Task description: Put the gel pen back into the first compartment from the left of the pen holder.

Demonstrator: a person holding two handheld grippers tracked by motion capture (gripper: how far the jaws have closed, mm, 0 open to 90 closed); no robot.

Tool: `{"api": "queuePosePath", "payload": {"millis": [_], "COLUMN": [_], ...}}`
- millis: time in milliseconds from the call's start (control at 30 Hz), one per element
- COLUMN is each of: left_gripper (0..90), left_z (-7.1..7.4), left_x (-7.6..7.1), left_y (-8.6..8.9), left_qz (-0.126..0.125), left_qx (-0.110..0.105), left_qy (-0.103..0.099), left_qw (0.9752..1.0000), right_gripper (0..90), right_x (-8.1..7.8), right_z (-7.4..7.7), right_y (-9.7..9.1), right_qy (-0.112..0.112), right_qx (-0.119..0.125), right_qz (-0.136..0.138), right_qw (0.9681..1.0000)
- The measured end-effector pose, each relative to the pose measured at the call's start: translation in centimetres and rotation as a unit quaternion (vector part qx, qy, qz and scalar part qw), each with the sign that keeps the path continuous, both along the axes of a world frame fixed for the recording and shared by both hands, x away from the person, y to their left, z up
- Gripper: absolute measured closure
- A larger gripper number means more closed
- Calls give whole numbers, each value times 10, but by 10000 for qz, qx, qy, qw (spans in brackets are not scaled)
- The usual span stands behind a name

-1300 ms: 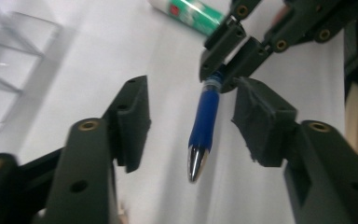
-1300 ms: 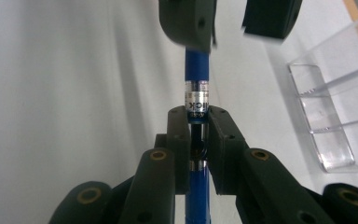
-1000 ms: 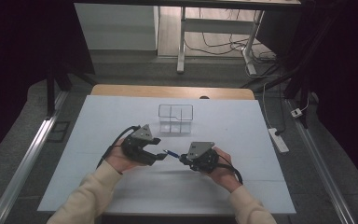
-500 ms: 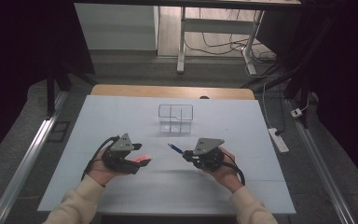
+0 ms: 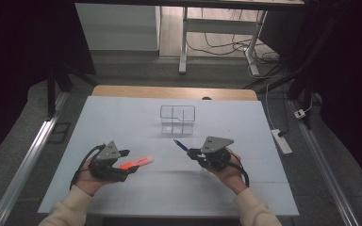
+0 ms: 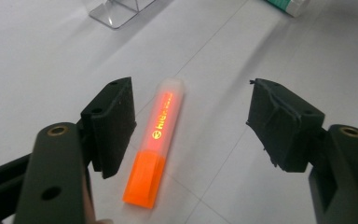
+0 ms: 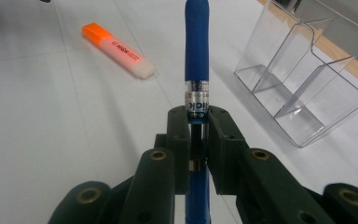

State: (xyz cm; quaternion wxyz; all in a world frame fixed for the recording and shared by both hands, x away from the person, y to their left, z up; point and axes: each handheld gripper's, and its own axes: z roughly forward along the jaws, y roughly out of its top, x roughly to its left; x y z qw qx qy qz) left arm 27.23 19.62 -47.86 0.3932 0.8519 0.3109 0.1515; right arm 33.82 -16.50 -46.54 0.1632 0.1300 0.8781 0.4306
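Observation:
An orange highlighter (image 6: 161,140) with a clear cap lies on the white table (image 5: 122,117) between the jaws of my left gripper (image 6: 191,121). Those jaws have just been opening and stand wide; the highlighter (image 5: 139,163) lies close beside one jaw, with a wide gap to the other. My left gripper (image 5: 125,162) is at the front left. My right gripper (image 7: 196,121) is shut on a blue pen (image 7: 196,46) that sticks out forward. In the high view the right gripper (image 5: 193,153) holds the pen (image 5: 180,144) pointing toward a clear plastic organizer (image 5: 177,117).
The clear organizer (image 7: 298,79) has several compartments and stands mid-table, just ahead and to the right of the pen tip. The highlighter (image 7: 119,49) lies to the pen's left. A power strip (image 5: 282,141) lies on the floor off the table's right edge.
My left gripper has moved left, away from the right one, carrying the highlighter. Its jaws have opened and the highlighter now lies on the table. The right gripper has barely moved.

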Motion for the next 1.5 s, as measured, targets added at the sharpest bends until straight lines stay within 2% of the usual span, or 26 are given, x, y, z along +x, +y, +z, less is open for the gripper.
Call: {"api": "queuePosePath", "payload": {"millis": [267,500,800,1300,1500], "left_gripper": [310,289,278,269,269], "left_z": [-6,-11,-13,-15,-16], "left_x": [-6,-10,-10,-8,-8], "left_y": [15,24,30,32,32], "left_qz": [194,321,413,388,405], "left_qx": [-54,-8,-43,-47,-42], "left_qy": [54,94,170,225,222], "left_qw": [9998,9994,9990,9990,9989], "right_gripper": [791,790,790,789,789], "right_x": [0,1,6,28,34], "right_z": [2,5,16,40,46], "right_y": [-4,-6,-1,15,21], "right_qy": [-39,-117,-213,-297,-299], "right_qx": [148,291,502,1132,1249], "right_qz": [-72,-212,-291,-439,-454], "right_qw": [9999,9993,9981,9922,9907]}}
